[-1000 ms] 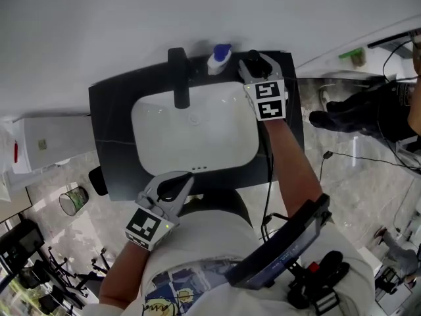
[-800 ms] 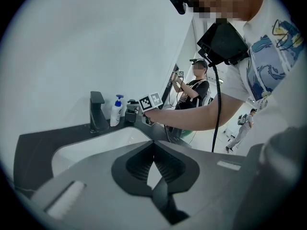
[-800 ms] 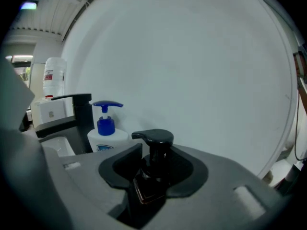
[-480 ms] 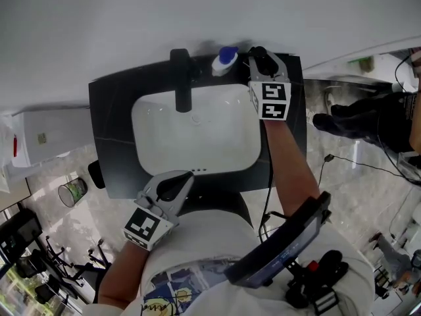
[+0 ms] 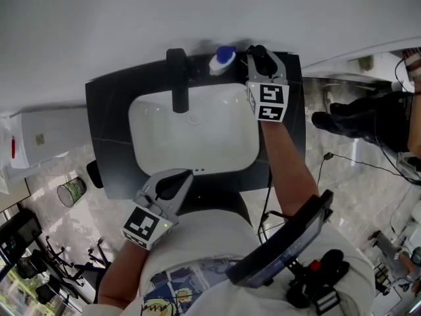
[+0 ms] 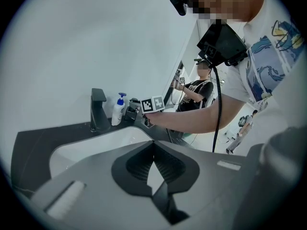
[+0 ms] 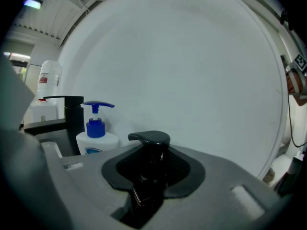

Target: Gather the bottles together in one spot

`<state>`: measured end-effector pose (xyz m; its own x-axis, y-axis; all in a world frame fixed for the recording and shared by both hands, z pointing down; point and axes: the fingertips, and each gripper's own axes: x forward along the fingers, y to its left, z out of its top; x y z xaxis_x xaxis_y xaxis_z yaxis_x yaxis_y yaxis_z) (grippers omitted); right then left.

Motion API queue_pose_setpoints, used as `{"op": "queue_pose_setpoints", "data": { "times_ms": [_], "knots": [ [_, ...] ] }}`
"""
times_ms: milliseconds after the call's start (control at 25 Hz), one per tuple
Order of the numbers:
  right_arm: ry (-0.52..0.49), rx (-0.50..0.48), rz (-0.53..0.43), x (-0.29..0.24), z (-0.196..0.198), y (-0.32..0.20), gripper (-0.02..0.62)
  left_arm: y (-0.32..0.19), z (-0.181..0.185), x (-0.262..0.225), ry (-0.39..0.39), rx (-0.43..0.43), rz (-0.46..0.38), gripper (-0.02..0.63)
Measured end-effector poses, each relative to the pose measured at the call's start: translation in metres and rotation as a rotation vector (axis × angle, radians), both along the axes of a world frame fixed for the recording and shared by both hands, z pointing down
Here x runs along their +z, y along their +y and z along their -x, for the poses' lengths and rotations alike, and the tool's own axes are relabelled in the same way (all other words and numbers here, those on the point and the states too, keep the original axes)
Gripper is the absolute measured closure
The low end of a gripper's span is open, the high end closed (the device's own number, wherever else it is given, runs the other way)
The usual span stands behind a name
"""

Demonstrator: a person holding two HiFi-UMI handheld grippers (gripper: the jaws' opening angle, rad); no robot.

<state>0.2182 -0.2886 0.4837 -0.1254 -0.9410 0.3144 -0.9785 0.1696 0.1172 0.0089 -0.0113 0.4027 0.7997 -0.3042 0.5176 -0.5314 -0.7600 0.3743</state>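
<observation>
A white bottle with a blue pump (image 5: pixel 222 58) (image 7: pixel 97 135) stands on the black counter (image 5: pixel 105 157) at the back, right of the black faucet (image 5: pixel 177 78). Just right of it is a black pump bottle (image 5: pixel 258 55) (image 7: pixel 149 152). My right gripper (image 5: pixel 260 63) has just been closing and is shut on this black bottle, whose pump head rises between the jaws. My left gripper (image 5: pixel 172 180) (image 6: pixel 153 143) hovers at the counter's front edge, jaw tips together, nothing between them. The left gripper view shows both bottles far off by the faucet (image 6: pixel 98 109).
The white basin (image 5: pixel 141 150) fills the counter's middle. A plain wall rises right behind the bottles. A white fixture (image 5: pixel 46 137) stands to the left and a jar (image 5: pixel 72 191) sits on the floor. A person in black (image 5: pixel 368 114) is at the right.
The right gripper has turned slightly at the black pump bottle and stayed at the back of the counter. The left gripper has kept its place.
</observation>
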Motion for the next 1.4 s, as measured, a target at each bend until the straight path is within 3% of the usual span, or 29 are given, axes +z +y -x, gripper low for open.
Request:
{"op": "queue_pose_setpoints", "data": {
  "times_ms": [120,320,360,440,520,1000,1400],
  "knots": [
    [0.006,0.008,-0.022,0.001,-0.003,0.002,0.492,-0.001,-0.001,-0.001,-0.004,0.002,0.002,0.604],
    [-0.026,0.045,-0.037,-0.001,-0.013,0.001,0.412,0.001,-0.001,0.001,0.000,0.003,0.006,0.604],
    [-0.042,0.041,-0.034,-0.001,-0.014,0.002,0.401,0.003,-0.001,0.001,-0.001,0.006,0.002,0.604],
    [-0.078,0.017,-0.023,0.001,-0.010,0.003,0.322,0.004,-0.001,0.001,0.000,0.004,-0.001,0.604],
    [-0.104,-0.005,-0.015,0.005,-0.004,0.004,0.300,0.004,0.001,0.001,-0.001,0.003,-0.005,0.604],
    [-0.084,0.012,0.026,0.014,-0.004,0.014,0.290,0.006,0.005,-0.003,0.012,-0.005,-0.004,0.604],
    [-0.056,0.044,0.047,0.005,-0.009,0.057,0.290,0.018,0.012,-0.012,0.025,0.009,-0.042,0.604]
  ]
}}
